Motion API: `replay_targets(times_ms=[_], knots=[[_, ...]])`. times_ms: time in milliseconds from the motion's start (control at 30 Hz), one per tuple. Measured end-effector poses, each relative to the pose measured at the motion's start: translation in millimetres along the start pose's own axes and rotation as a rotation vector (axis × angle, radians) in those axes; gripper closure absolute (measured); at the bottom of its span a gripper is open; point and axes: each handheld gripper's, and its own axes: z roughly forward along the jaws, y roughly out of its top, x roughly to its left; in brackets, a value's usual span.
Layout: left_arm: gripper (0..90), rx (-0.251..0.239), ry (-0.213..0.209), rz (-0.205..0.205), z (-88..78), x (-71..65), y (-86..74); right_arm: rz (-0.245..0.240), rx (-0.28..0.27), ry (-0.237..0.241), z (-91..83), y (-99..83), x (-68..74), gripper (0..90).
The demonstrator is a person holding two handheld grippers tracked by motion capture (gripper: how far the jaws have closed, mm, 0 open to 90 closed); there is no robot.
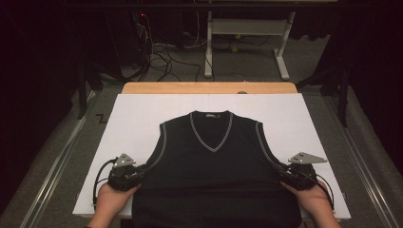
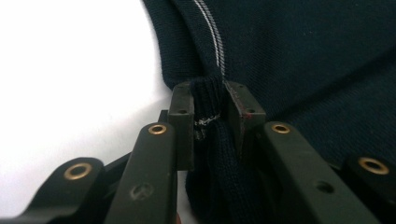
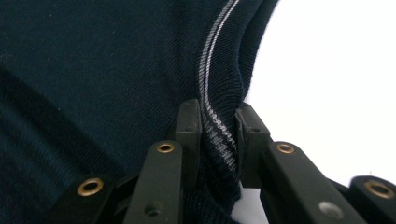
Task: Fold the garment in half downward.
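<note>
Vest [image 1: 216,166] lies between both tools, left tool [image 1: 140,174] and right tool [image 1: 281,173] clamping its armhole edges.

Both hands enter from the near edge, spread well apart and roughly level with each other. The left hand [image 1: 110,199] holds the left gripper [image 1: 140,172], which points inward to the right, its jaws pinched onto dark knit fabric. The right hand [image 1: 313,199] holds the right gripper [image 1: 281,172], which points inward to the left, its jaws likewise clamped on fabric.

A lab: dark curtains, tangled floor cables [image 1: 159,57], a white board [image 1: 142,118] on the bench.
</note>
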Motion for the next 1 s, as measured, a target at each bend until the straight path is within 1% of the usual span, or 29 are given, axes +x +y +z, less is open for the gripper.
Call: replay_targets(times_ms=[67,100,133,167,233,300,333,367,467,500,567,600,700,733,767,800,833,867,900,933,967,1000], knots=[[70.2,-0.004,-0.002,-0.015,-4.4,-3.3,-4.4,-0.009,-0.006,0.016,-5.2,-3.4,-0.2,75.6],[70.3,-0.007,-0.007,-0.026,-6.3,-5.0,-6.7,0.004,-0.015,0.026,-11.2,-6.8,0.3,75.7],[70.3,-0.006,-0.004,-0.025,-7.9,-6.6,-8.1,0.004,-0.015,0.026,-11.2,-6.8,0.3,75.7],[70.3,-0.004,0.003,-0.021,-9.5,-8.2,-8.8,-0.003,-0.021,0.029,-13.8,-8.3,0.7,75.8],[70.6,-0.004,0.009,-0.016,-12.4,-12.0,-10.8,0.000,-0.030,0.034,-19.3,-10.7,2.6,76.3],[70.6,-0.002,0.005,-0.013,-15.8,-15.4,-13.9,-0.002,-0.034,0.040,-23.9,-13.8,5.2,76.4],[70.5,-0.003,-0.001,-0.015,-19.5,-17.9,-17.1,0.000,-0.035,0.054,-28.1,-18.0,6.6,76.4],[70.5,-0.003,-0.001,-0.015,-19.5,-17.9,-17.1,0.000,-0.035,0.054,-28.1,-18.0,6.6,76.4],[70.5,-0.009,-0.011,-0.019,-27.4,-20.4,-22.8,0.001,-0.042,0.073,-34.6,-26.2,8.2,76.4],[70.5,-0.010,-0.012,-0.016,-28.8,-21.1,-24.0,0.001,-0.042,0.073,-34.6,-26.2,8.2,76.4],[70.5,-0.016,-0.016,-0.010,-30.2,-21.8,-25.2,-0.005,-0.041,0.077,-36.1,-28.1,9.2,76.4],[70.4,-0.018,-0.018,-0.010,-30.3,-21.5,-25.2,0.003,-0.032,0.085,-37.1,-28.4,10.0,76.4],[69.4,-0.027,-0.018,-0.016,-29.9,-20.8,-25.6,0.001,-0.031,0.085,-37.7,-28.5,10.7,75.1],[66.2,-0.034,-0.015,-0.019,-29.9,-20.2,-25.3,0.000,-0.031,0.084,-37.9,-28.5,10.8,71.8],[61.0,-0.047,-0.015,-0.026,-30.1,-18.6,-24.6,0.006,-0.034,0.085,-38.0,-28.4,10.3,68.1],[53.7,-0.063,-0.015,-0.034,-30.8,-16.5,-23.9,0.015,-0.040,0.088,-38.2,-28.2,9.0,64.1],[48.8,-0.089,-0.012,-0.045,-31.6,-14.1,-23.2,0.028,-0.051,0.094,-38.0,-27.9,6.8,60.6],[44.2,-0.116,-0.010,-0.056,-32.4,-11.2,-22.4,0.054,-0.062,0.106,-38.1,-27.5,4.6,54.7],[41.7,-0.140,-0.007,-0.066,-32.9,-8.6,-21.1,0.078,-0.077,0.118,-37.6,-26.9,2.1,51.2],[36.9,-0.175,0.014,-0.069,-33.8,-4.6,-17.5,0.102,-0.099,0.118,-37.7,-25.0,-0.7,45.7],[34.4,-0.175,0.014,-0.069,-33.8,-4.6,-17.5,0.102,-0.099,0.118,-37.7,-25.0,-0.7,45.7],[32.4,-0.222,0.033,-0.089,-34.9,0.3,-12.2,0.097,-0.126,0.103,-37.6,-22.5,-1.7,40.6]])
